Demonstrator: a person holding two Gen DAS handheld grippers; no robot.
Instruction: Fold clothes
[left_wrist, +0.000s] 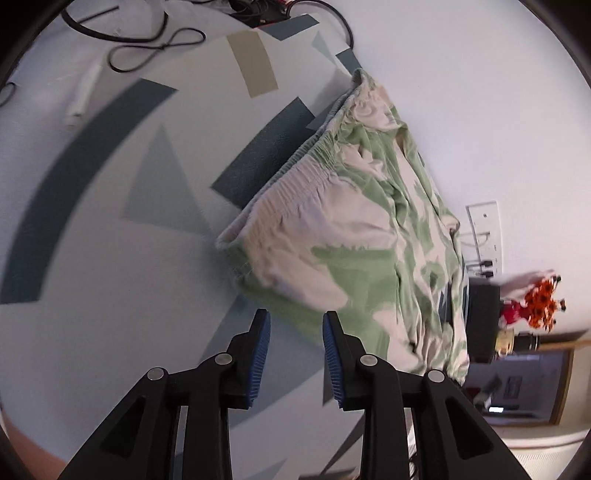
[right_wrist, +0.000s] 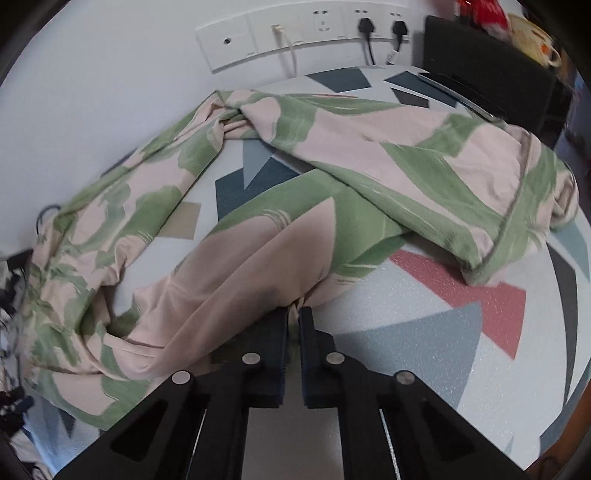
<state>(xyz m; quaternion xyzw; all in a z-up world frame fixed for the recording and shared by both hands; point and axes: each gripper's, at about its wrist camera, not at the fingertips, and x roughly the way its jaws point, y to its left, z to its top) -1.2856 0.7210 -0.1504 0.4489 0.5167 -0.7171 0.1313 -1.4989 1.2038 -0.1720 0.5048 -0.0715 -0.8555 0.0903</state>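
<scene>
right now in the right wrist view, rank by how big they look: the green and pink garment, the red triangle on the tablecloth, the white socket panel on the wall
1. green and pink garment, spreading across most of the table
2. and 3. unsure: the red triangle and the white socket panel cover similar areas, and the triangle lies much nearer the camera, so I won't rank them.

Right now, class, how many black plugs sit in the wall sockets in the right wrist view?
2. One black plug and a second just right of it, both in the socket strip. Others may be hidden.
</scene>
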